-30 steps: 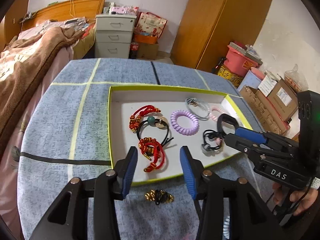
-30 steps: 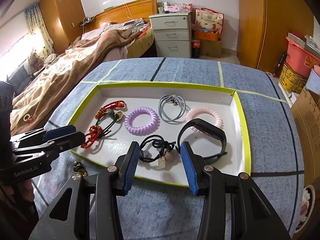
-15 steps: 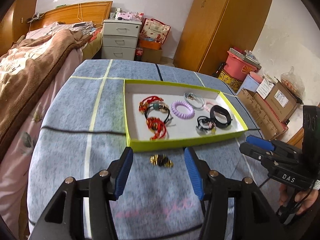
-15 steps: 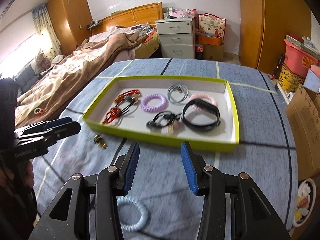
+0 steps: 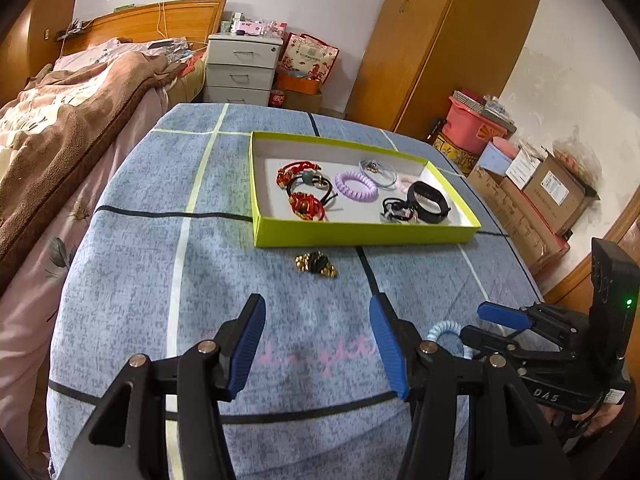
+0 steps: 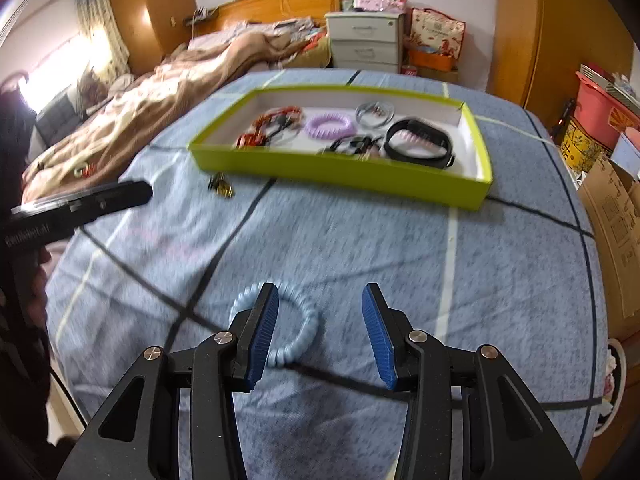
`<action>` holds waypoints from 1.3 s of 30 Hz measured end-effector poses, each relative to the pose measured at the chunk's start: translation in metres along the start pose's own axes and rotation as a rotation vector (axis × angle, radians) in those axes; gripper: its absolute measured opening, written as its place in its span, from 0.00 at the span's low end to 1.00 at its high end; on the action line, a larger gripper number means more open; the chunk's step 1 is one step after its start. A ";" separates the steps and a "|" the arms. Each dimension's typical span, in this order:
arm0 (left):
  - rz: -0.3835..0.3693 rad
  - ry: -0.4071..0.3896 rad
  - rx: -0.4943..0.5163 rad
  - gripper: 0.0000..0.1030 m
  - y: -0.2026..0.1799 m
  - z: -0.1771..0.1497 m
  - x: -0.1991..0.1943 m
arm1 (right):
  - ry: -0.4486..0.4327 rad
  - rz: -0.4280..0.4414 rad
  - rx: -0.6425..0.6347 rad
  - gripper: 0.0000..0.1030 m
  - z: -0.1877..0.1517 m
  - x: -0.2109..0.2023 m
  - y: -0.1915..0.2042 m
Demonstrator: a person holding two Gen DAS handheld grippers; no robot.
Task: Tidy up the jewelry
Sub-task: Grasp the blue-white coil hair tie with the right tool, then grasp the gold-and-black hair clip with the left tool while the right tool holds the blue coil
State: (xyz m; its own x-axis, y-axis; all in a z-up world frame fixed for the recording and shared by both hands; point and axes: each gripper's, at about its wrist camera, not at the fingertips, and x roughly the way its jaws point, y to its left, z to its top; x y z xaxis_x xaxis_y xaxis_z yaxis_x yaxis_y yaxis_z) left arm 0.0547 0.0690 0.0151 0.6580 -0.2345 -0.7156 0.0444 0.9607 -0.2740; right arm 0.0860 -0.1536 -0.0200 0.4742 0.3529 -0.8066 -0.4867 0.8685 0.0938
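A green-walled tray (image 5: pixel 360 236) (image 6: pixel 340 172) on the blue checked cloth holds red knotted bracelets (image 5: pixel 304 204), a purple coil tie (image 5: pixel 356 186), grey ties, a black wristband (image 5: pixel 430 202) (image 6: pixel 420 146) and other bands. A gold-and-black piece (image 5: pixel 316 264) (image 6: pixel 221 187) lies on the cloth just in front of the tray. My left gripper (image 5: pixel 317 308) hangs open above bare cloth, short of that piece. A light blue coil tie (image 6: pixel 296 328) (image 5: pixel 438 332) lies under my right gripper (image 6: pixel 320 294), partly hidden by its left finger. The right jaws are open and not pressing on it.
A bed with a brown blanket (image 5: pixel 60 120) runs along the table's left side. White drawers (image 5: pixel 240 68) and a wooden wardrobe (image 5: pixel 440 40) stand behind. Cardboard boxes (image 5: pixel 552 188) and a pink bin sit on the floor to the right.
Both grippers pulled back from over the tray to the near part of the table. The left jaws spread a little wider. The blue coil tie came into view under the right gripper.
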 end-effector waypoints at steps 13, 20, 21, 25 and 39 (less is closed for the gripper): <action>0.019 0.021 -0.022 0.55 0.009 -0.009 0.001 | 0.033 -0.069 -0.021 0.43 -0.007 0.010 0.013; 0.025 0.040 -0.019 0.55 0.007 -0.010 0.009 | 0.023 -0.078 -0.035 0.20 -0.009 0.011 0.018; 0.025 0.045 -0.019 0.55 0.006 -0.010 0.011 | 0.022 -0.077 -0.035 0.19 -0.009 0.010 0.018; 0.024 0.057 -0.012 0.55 0.003 -0.010 0.017 | 0.008 -0.071 -0.012 0.10 -0.010 0.009 0.013; 0.074 0.081 0.023 0.55 -0.009 0.014 0.054 | -0.061 -0.087 0.084 0.09 0.002 -0.003 -0.013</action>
State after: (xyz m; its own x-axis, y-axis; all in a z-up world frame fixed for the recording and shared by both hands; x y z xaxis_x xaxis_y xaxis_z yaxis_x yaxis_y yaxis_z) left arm 0.0998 0.0498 -0.0122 0.5971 -0.1734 -0.7832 0.0162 0.9788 -0.2044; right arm 0.0926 -0.1654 -0.0178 0.5570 0.2934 -0.7769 -0.3801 0.9218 0.0755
